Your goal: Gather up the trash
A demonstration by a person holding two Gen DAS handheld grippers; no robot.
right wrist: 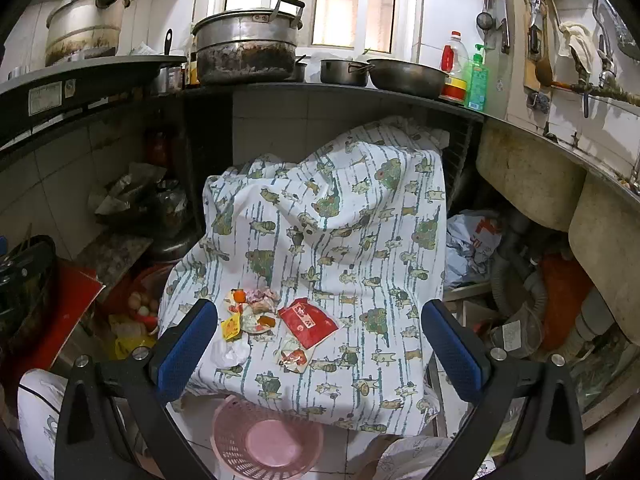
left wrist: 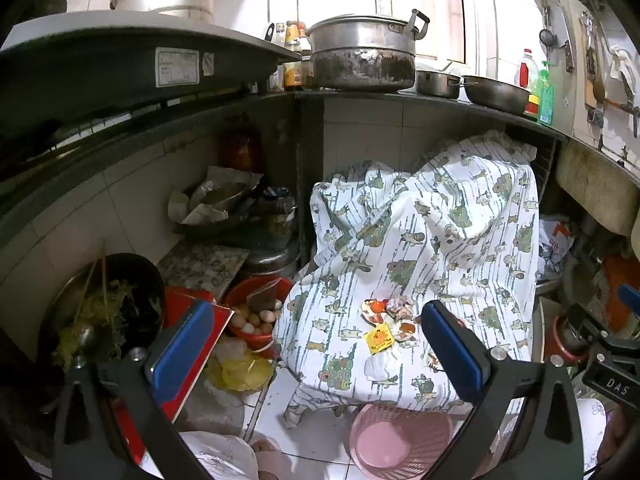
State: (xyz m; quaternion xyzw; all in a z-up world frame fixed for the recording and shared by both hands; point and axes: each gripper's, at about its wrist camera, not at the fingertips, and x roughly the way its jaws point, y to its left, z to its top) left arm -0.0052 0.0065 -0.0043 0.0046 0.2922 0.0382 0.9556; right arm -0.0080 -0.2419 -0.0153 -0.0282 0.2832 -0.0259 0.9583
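Trash (right wrist: 268,328) lies on the cloth (right wrist: 360,240) ahead of both hand-held grippers (right wrist: 316,344) (left wrist: 316,344), jaws spread apart.

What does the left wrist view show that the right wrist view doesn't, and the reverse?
Only the left wrist view shows the dark bowl of yellow-green vegetable scraps and the right gripper at its edge. Only the right wrist view clearly shows the flat red packet and the concrete sink basins. Both show the small yellow wrapper among the trash on the cat-print cloth, the empty pink plastic basket below it, and open jaws.
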